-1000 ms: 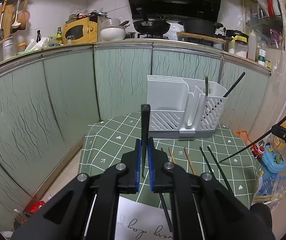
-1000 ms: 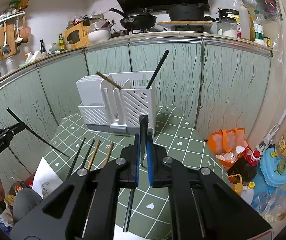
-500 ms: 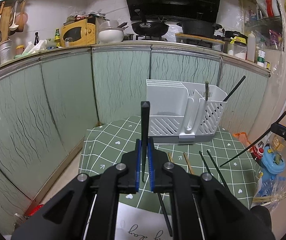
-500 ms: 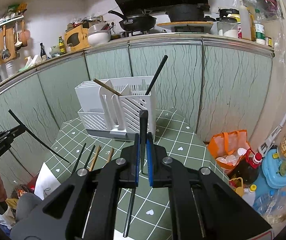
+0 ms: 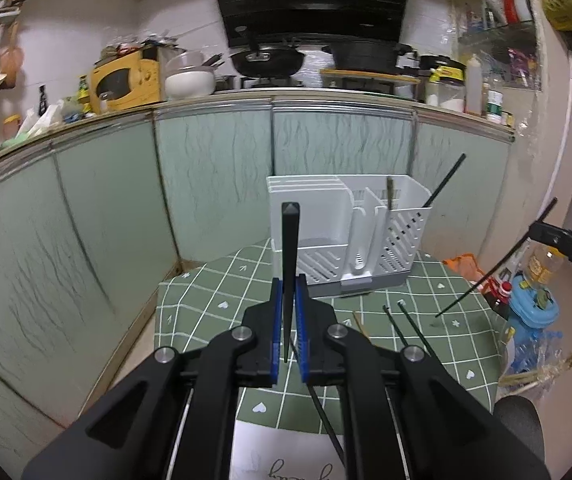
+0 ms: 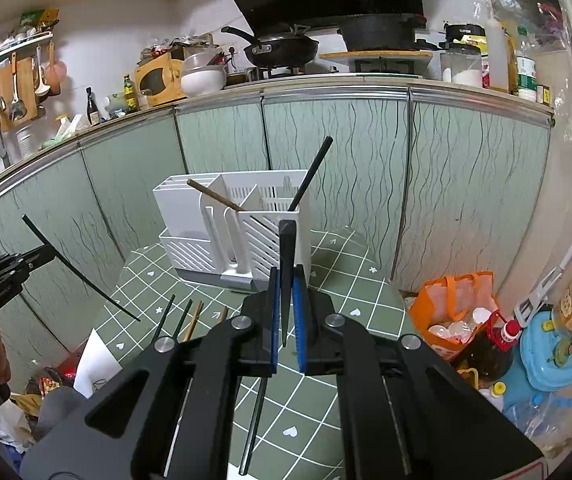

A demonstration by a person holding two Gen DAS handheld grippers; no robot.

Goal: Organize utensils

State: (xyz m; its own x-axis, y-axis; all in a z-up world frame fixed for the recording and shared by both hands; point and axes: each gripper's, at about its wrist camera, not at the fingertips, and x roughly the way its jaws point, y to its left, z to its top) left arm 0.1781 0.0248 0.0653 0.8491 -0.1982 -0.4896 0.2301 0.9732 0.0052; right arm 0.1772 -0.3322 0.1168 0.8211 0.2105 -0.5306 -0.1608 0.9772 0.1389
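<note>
My left gripper (image 5: 289, 294) is shut on a black chopstick (image 5: 290, 248) that stands upright between its blue pads. My right gripper (image 6: 286, 286) is shut the same way on another black chopstick (image 6: 287, 256). Both hang above the green checked table (image 5: 213, 292), short of the white utensil holder (image 5: 350, 232). In the right wrist view the holder (image 6: 237, 236) has a wooden chopstick (image 6: 213, 197) and a black chopstick (image 6: 310, 176) leaning in it. Loose black chopsticks (image 5: 406, 326) and wooden ones (image 6: 194, 316) lie on the cloth.
Green cabinet fronts (image 6: 466, 184) wall the table at the back and sides. A white paper (image 5: 286, 456) lies at the front edge. On the floor to the right are an orange bag (image 6: 454, 312), bottles and a blue container (image 6: 550, 352).
Both grippers have risen a little with their chopsticks still clamped. The holder and the loose chopsticks have not moved.
</note>
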